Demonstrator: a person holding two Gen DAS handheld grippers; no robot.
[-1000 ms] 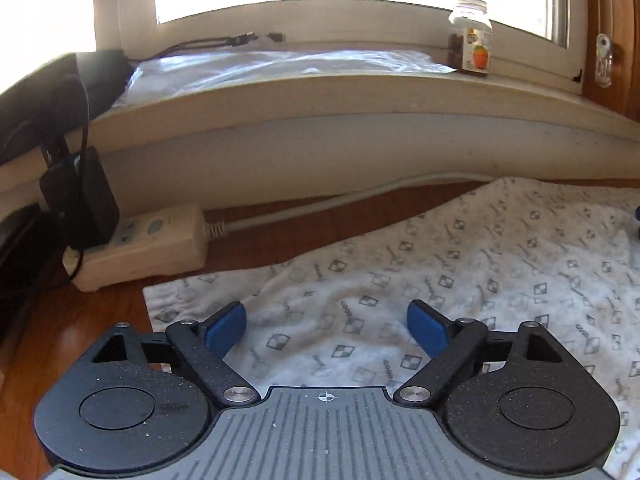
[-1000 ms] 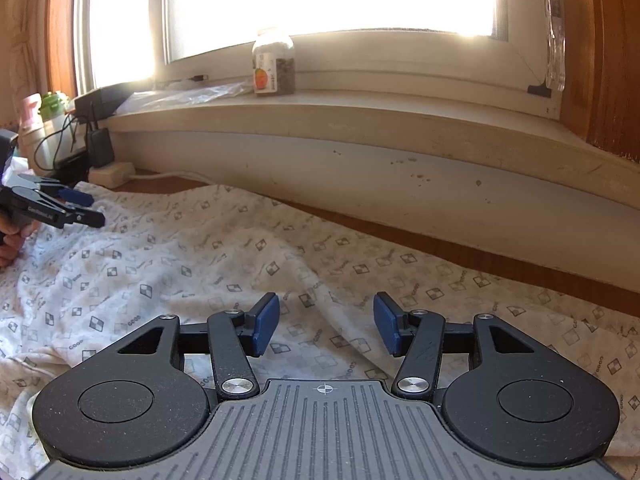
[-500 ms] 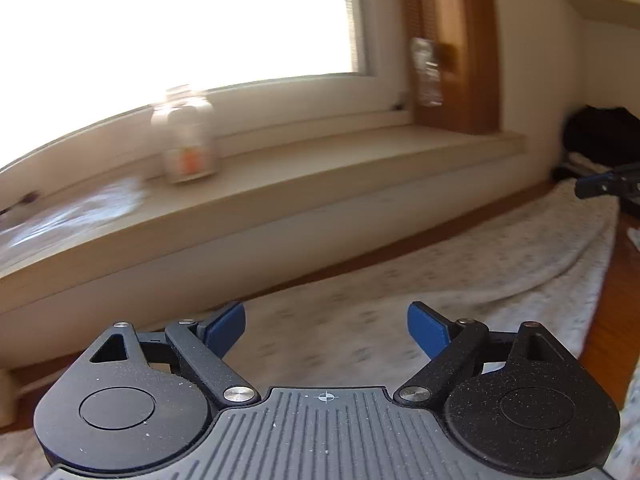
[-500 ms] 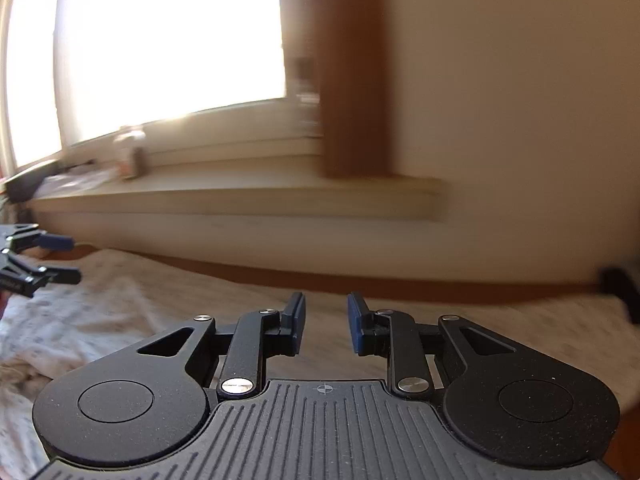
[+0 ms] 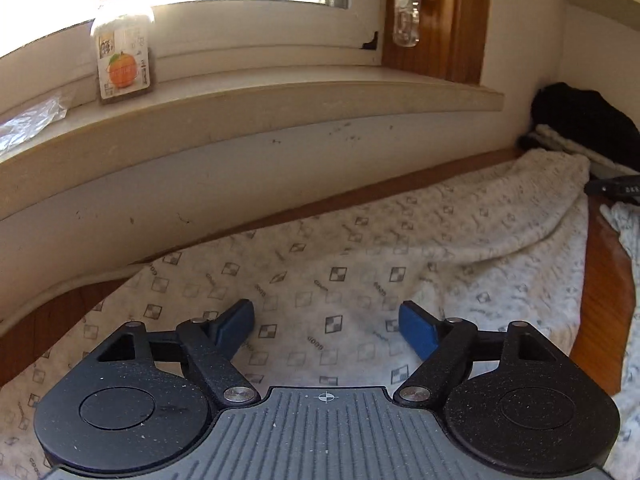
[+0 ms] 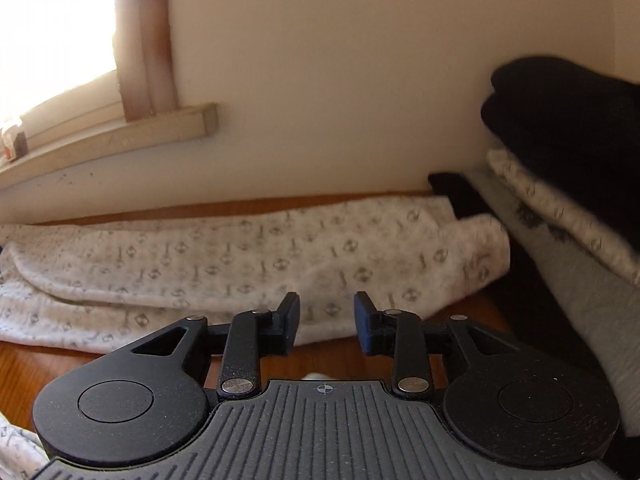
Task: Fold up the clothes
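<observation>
Both hand-held grippers, left (image 5: pixel 326 322) and right (image 6: pixel 326 322), gape empty; patterned garment (image 6: pixel 256 264) lies doubled lengthwise on the bench (image 6: pixel 24 364), more folds likely left.

Domestic room, likely a bedroom or living space. Wooden tabletop (image 5: pixel 600 280) stood against a cream plaster wall (image 6: pixel 340 80), under a window with a deep sill (image 5: pixel 240 108) and a wood frame (image 5: pixel 452 20). A jar with an orange on its label (image 5: pixel 122 44) sat on the sill. Folded clothes were stacked in the corner (image 6: pixel 568 160); a patterned white garment (image 5: pixel 320 264) lay across the tabletop.
</observation>
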